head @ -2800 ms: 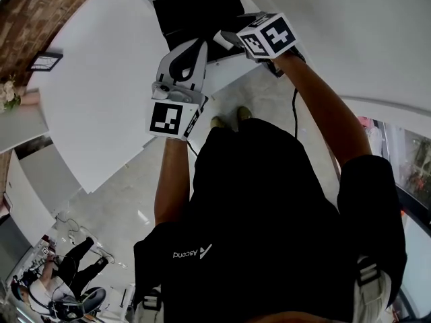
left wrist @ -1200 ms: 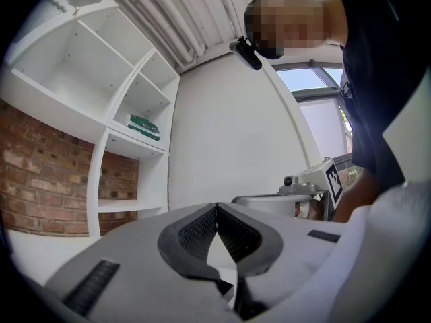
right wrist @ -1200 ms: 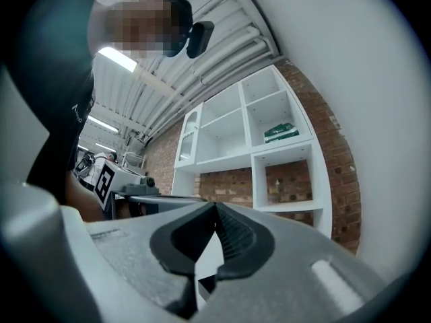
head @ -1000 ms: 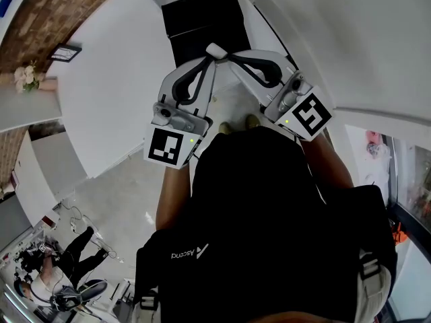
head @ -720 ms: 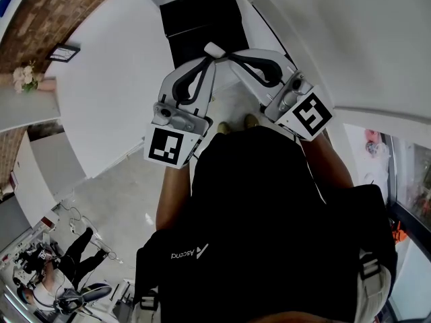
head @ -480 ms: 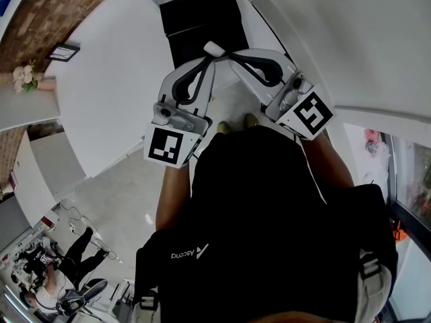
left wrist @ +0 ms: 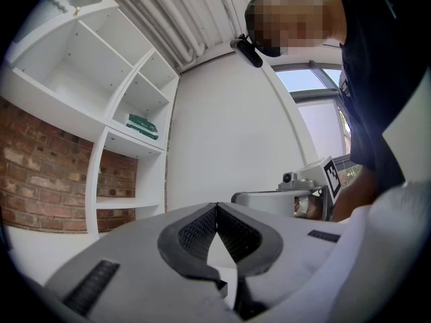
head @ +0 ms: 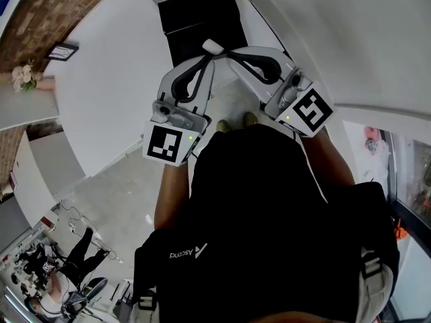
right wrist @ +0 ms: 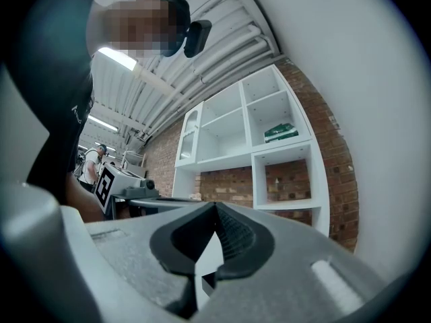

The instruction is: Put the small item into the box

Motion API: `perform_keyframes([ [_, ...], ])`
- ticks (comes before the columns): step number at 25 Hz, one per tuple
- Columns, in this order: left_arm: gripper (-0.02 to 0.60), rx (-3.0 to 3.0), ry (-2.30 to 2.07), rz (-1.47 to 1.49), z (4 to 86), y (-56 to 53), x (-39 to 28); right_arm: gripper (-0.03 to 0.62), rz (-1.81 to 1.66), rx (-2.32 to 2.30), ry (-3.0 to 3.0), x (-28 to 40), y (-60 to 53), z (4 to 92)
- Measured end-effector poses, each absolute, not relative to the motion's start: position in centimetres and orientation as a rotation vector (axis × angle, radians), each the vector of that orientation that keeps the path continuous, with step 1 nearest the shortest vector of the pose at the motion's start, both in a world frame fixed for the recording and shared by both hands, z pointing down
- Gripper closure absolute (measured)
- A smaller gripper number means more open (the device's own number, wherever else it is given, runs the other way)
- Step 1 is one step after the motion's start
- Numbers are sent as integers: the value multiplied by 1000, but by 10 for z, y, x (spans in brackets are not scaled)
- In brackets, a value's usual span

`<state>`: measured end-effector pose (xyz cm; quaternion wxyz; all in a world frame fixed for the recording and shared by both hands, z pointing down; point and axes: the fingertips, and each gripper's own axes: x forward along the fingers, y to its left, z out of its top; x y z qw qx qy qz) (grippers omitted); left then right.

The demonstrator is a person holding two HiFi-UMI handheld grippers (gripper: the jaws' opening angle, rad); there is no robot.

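L: left tongs (head: 209, 50) clenched, empty | R: right tongs (head: 227, 54) clenched, empty, tips meeting | I see ribbed dark pads (left wrist: 196, 233) in smooth pale shells | matte black box (head: 195, 12) on white bench (head: 111, 79), just past tips | small item: cannot spot | open floor (head: 121, 194) beyond bench edge

The room round me is bright and pale. A white shelf unit (right wrist: 249, 140) stands against a brick wall (right wrist: 333, 173), and a green packet (left wrist: 143, 126) lies in one of its compartments. Beside the shelves a plain white wall (left wrist: 222, 133) runs to a window (left wrist: 300, 79). Over my head a ribbed ceiling (left wrist: 168, 12) carries a lit strip light (right wrist: 121, 59). Under me the floor (head: 114, 187) is glossy grey.
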<state>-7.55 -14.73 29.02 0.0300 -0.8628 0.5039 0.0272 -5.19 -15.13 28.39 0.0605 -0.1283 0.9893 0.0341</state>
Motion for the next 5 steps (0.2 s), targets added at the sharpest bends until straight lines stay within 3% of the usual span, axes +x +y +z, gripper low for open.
perform_keyframes([
  [5,583,-2668,1551,56,296,-147,-76,594,66,-391,3003,-53,-151,287],
])
